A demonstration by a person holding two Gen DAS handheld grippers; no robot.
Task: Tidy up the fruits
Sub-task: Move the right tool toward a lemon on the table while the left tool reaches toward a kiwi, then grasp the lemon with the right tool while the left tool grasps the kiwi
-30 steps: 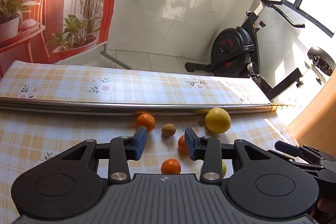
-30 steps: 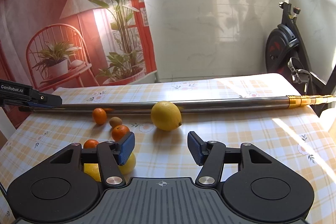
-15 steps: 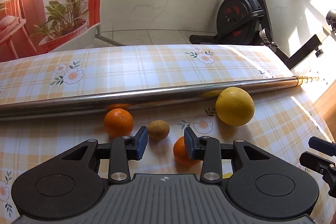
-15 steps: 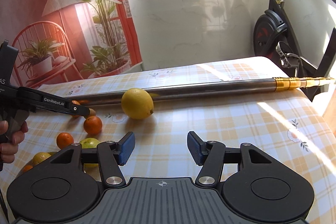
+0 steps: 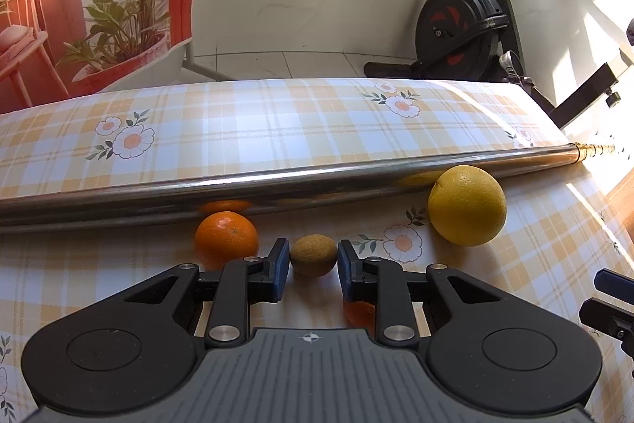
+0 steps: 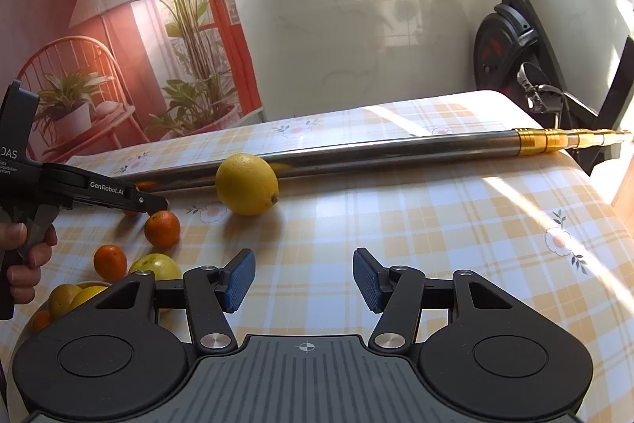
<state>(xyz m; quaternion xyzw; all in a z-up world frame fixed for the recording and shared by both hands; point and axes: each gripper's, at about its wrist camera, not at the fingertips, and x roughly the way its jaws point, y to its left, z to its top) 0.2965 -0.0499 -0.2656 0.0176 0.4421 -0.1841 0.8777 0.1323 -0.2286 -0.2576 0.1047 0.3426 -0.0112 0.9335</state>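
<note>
A brown kiwi (image 5: 313, 255) lies on the checked tablecloth between the blue pads of my left gripper (image 5: 312, 270), which is open around it with small gaps on both sides. An orange (image 5: 226, 238) sits just left of it, and another orange (image 5: 358, 310) is half hidden under the right finger. A large yellow citrus (image 5: 467, 205) rests against the steel pole (image 5: 277, 185). My right gripper (image 6: 304, 280) hangs open over bare cloth, empty, near the same citrus (image 6: 247, 184). In the right wrist view the left gripper (image 6: 158, 204) reaches in from the left, held by a hand (image 6: 23, 252).
Oranges (image 6: 161, 228) (image 6: 110, 258), a green apple (image 6: 156, 266) and yellow fruits (image 6: 75, 298) cluster at the table's left front. The pole (image 6: 356, 153) spans the table. An exercise bike (image 6: 515, 42) stands beyond the right edge.
My left gripper has moved forward and lower, bringing the kiwi between its open pads. The right gripper has drifted slightly right, still open.
</note>
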